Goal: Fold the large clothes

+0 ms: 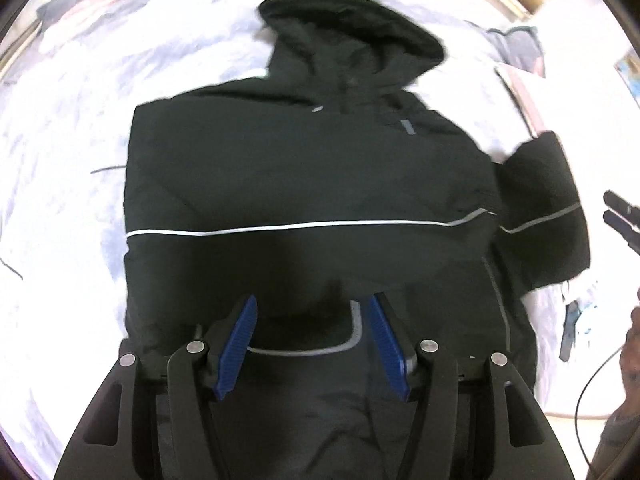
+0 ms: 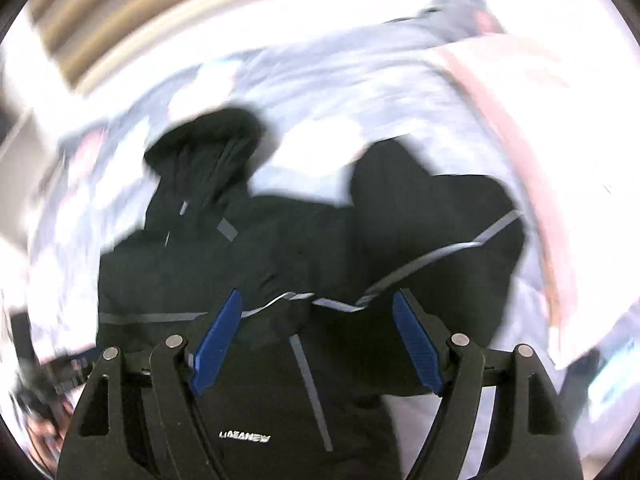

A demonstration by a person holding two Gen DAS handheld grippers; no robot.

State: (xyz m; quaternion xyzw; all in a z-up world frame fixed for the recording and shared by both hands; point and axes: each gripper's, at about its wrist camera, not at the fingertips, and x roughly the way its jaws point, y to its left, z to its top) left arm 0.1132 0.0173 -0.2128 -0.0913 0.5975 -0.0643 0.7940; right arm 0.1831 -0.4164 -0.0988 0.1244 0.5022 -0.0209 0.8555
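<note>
A black hooded jacket (image 1: 304, 176) with thin reflective stripes lies flat on a white bed, hood (image 1: 352, 32) pointing away. One sleeve (image 1: 544, 208) sticks out to the right. My left gripper (image 1: 312, 304) is open and empty, hovering over the jacket's lower body. The right wrist view is blurred; there the jacket (image 2: 240, 256) lies below with its sleeve (image 2: 440, 216) to the right. My right gripper (image 2: 318, 300) is open and empty above the stripe near the sleeve joint. The right gripper's black fingertips (image 1: 618, 210) show at the left view's right edge.
The white and pale grey bedding (image 1: 68, 160) surrounds the jacket. Other clothes lie at the far corners (image 1: 516, 44). A wooden wall or headboard (image 2: 120, 12) runs behind the bed. A cable (image 1: 592, 384) and a hand (image 1: 632, 356) are at the right edge.
</note>
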